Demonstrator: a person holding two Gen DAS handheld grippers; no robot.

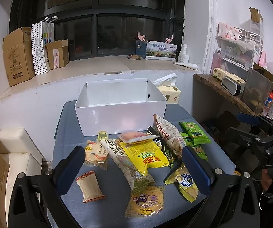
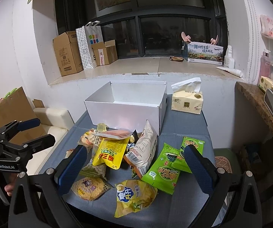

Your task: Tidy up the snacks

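Note:
A pile of snack packets lies on the blue-grey table [image 1: 113,209] in front of an open, empty white box [image 1: 120,114]. In the left wrist view I see a yellow pouch [image 1: 146,154], a small beige packet [image 1: 90,187], a round cracker pack [image 1: 146,201] and green packets [image 1: 195,132]. My left gripper [image 1: 134,163] is open above the pile, holding nothing. My right gripper [image 2: 136,163] is open above the same pile, with the yellow pouch [image 2: 109,154], a chip bag [image 2: 134,195] and green packets [image 2: 163,172] between its fingers. The white box [image 2: 125,112] stands behind.
A tissue pack [image 2: 187,101] sits right of the box. A wooden shelf [image 2: 258,102] with small items stands at right. Cardboard boxes [image 1: 18,55] and a paper bag rest on the window sill. A white seat [image 1: 16,148] lies at left.

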